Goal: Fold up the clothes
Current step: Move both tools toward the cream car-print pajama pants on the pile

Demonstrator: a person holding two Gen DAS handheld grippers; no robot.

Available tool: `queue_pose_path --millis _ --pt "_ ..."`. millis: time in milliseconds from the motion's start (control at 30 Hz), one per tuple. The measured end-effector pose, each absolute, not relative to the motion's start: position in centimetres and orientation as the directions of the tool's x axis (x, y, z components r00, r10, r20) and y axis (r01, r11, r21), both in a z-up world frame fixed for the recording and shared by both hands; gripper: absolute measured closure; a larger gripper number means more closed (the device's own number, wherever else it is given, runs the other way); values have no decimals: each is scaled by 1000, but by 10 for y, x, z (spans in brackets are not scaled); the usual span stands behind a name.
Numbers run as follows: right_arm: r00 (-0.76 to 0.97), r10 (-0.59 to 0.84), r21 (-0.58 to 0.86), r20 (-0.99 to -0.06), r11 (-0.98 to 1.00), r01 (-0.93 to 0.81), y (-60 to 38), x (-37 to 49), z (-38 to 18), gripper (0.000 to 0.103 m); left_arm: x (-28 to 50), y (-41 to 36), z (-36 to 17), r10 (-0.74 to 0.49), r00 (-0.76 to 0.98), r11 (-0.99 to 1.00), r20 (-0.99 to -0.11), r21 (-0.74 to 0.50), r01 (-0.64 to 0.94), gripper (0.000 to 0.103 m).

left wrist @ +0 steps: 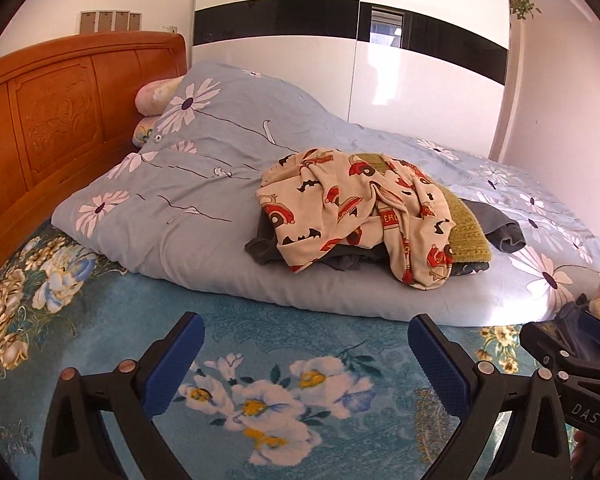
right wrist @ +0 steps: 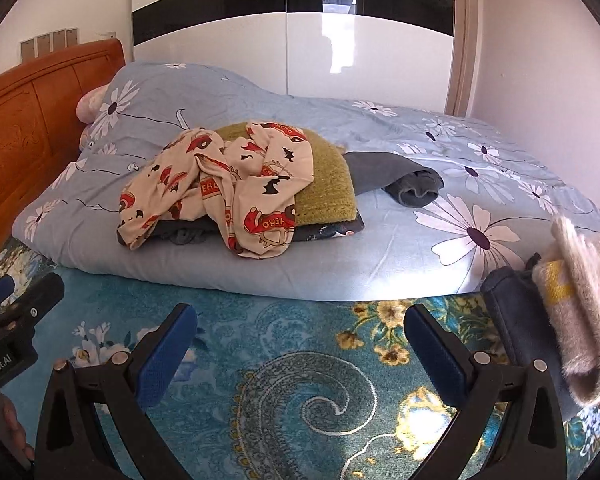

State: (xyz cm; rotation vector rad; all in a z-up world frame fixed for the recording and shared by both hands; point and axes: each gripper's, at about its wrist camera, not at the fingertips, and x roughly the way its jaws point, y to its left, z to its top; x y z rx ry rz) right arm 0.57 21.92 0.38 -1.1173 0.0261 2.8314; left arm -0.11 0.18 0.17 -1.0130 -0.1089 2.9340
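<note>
Cream printed garment (left wrist: 352,216), red cars and black bats, crumpled on top of the clothes pile (left wrist: 380,248); pile well ahead of the left gripper (left wrist: 304,344), slightly right of its centre line, resting on the pale blue flowered duvet (left wrist: 204,200). Green knitted piece (left wrist: 470,236) under the cream garment's right side; dark grey items beneath and trailing off to the right. Left fingers (left wrist: 440,360) spread wide, blue pads apart, nothing between them, only teal floral bedspread (left wrist: 260,340) below. Orange wooden headboard (left wrist: 52,120) far ahead to the left; white wardrobe (left wrist: 340,60) with black band beyond the bed. Right gripper's black body at the right edge, just beside the left one.

Right wrist view: same cream printed garment (right wrist: 228,184) ahead and left of the right gripper (right wrist: 300,340), draped over the green knitted piece (right wrist: 328,184). Dark grey garment (right wrist: 400,180) ahead, a little right, partly rolled at its near end. Right fingers (right wrist: 168,352) likewise spread wide, holding nothing, above the teal bedspread (right wrist: 320,400). Fluffy beige item (right wrist: 584,304) on a dark blue item (right wrist: 512,312), just right of the right-hand finger. Left gripper's black body at the left edge.
</note>
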Motion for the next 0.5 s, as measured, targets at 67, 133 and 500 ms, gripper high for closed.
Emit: queue_pose_path --millis 67,133,500 --pt "-725 78 -18 -684 -996 -91 219 7 6 0 -2 6 4 61 -786 -997 -615 -67 -25 0" --pt "-723 72 -16 -687 -996 -84 219 7 7 0 -1 12 9 56 -794 -998 -606 -56 -28 0" --pt "-717 38 -5 -696 -999 -48 222 14 19 0 16 7 24 65 -796 -989 -602 -147 30 0"
